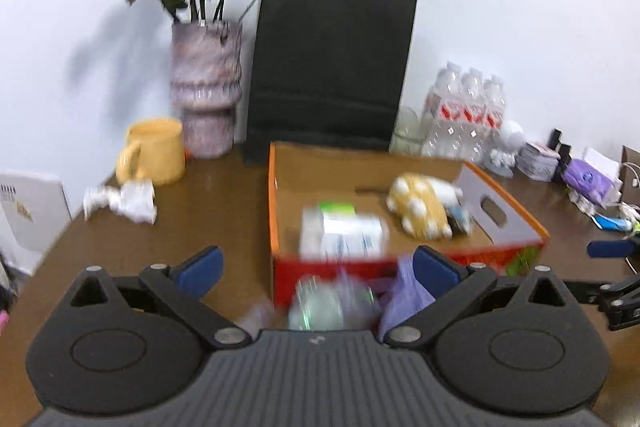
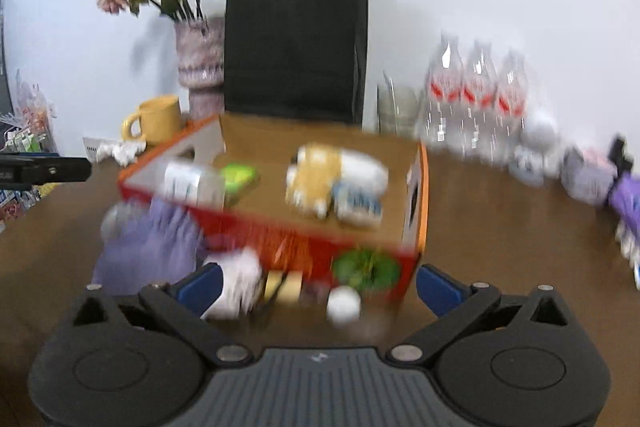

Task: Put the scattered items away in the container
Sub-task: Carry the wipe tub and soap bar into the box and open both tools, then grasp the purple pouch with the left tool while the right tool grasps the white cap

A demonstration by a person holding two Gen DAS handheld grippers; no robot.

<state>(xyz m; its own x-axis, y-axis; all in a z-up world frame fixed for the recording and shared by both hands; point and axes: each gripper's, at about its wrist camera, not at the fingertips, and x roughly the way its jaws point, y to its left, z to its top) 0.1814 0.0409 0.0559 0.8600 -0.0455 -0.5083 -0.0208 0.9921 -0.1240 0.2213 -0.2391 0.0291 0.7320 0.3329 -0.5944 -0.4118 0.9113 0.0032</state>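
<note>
Both tongs released, nothing betw. them: left tongs (image 1: 316, 269), right tongs (image 2: 318, 289). Box (image 2: 420, 187) sits mid-frame on surface (image 1: 208, 211). Purple bag (image 2: 148, 247) and white ball (image 2: 343, 303) lie loose at the box's front wall, lower frame; ball is just ahead of right tongs, so right hand looks nearer.

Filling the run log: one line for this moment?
left tongs: open, empty | right tongs: open, empty | orange-rimmed cardboard box: holds yellow-white plush toy | purple cloth: outside box

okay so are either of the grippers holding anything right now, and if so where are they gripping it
Nothing is held. The left gripper and the right gripper both stand wide open, with no item pinched between their pads; the items before the box lie on the table.
</note>
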